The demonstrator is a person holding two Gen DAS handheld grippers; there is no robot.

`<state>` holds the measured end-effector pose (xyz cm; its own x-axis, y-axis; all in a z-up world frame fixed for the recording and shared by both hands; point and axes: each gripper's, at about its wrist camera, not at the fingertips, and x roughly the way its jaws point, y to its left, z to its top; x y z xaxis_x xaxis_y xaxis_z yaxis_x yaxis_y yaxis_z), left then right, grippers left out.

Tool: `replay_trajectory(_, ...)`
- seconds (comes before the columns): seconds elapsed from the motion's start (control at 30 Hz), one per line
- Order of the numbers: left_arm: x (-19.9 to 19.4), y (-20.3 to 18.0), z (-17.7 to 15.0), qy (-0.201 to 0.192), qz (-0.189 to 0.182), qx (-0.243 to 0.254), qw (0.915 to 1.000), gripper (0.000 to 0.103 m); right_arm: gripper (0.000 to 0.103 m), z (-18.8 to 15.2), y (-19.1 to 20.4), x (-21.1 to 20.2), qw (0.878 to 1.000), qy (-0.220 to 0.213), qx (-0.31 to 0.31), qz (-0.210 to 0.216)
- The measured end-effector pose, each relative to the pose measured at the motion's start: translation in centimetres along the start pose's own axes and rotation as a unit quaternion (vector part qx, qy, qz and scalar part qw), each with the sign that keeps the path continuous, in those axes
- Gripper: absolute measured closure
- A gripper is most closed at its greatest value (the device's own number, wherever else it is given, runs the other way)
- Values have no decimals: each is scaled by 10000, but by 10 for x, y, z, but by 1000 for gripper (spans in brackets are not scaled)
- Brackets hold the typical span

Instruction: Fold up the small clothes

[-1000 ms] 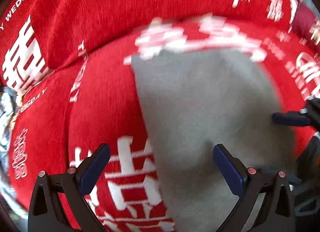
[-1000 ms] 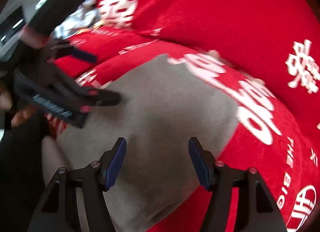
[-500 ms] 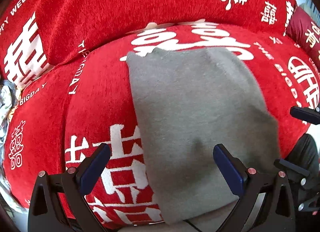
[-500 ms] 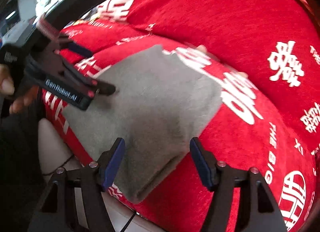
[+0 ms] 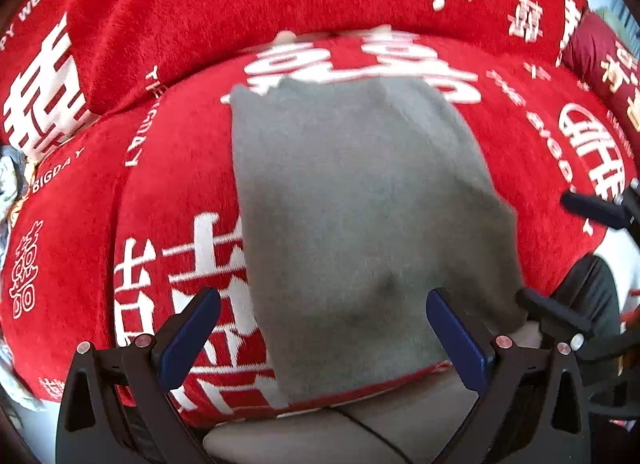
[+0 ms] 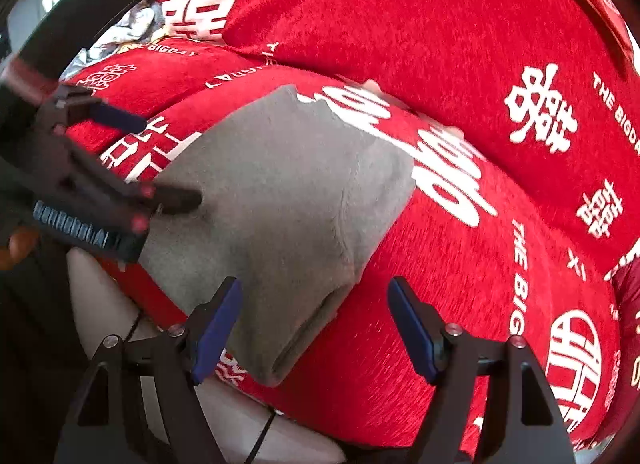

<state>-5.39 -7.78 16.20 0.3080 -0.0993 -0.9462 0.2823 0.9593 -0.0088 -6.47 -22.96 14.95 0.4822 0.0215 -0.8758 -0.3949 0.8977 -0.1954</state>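
Observation:
A folded grey garment (image 5: 360, 224) lies flat on a red sofa cover with white characters (image 5: 160, 4). It also shows in the right wrist view (image 6: 280, 204). My left gripper (image 5: 320, 336) is open and empty, above the garment's near edge. In the right wrist view the left gripper (image 6: 160, 168) has one finger resting on the garment's left part. My right gripper (image 6: 316, 328) is open and empty, just off the garment's near right corner. In the left wrist view the right gripper (image 5: 568, 256) is at the right edge.
The red seat cushion (image 6: 460, 284) drops off at its front edge onto a pale surface with a thin dark cable (image 6: 264, 436). A red backrest (image 6: 400, 24) rises behind. Crumpled silvery material (image 6: 132, 28) lies at the far left.
Both grippers have drawn back toward the front edge of the cushion. The right gripper has shifted right, off the garment. The garment lies still.

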Motion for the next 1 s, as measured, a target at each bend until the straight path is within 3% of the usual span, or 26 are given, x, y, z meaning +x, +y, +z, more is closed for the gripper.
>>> replay_trajectory(0.1, 5, -2, -4, 38, 119, -56, 9999, 0, 25, -2, 0, 1, 9999, 77, 86, -25)
replay_trajectory(0.6, 13, 16, -7, 132, -119, -532, 9984, 0, 25, -1, 1, 1, 9999, 112, 89, -58)
replay_trajectory(1.0, 15, 16, -8, 169, -101, -462, 9987, 0, 25, 1, 4, 2, 9999, 113, 78, -56)
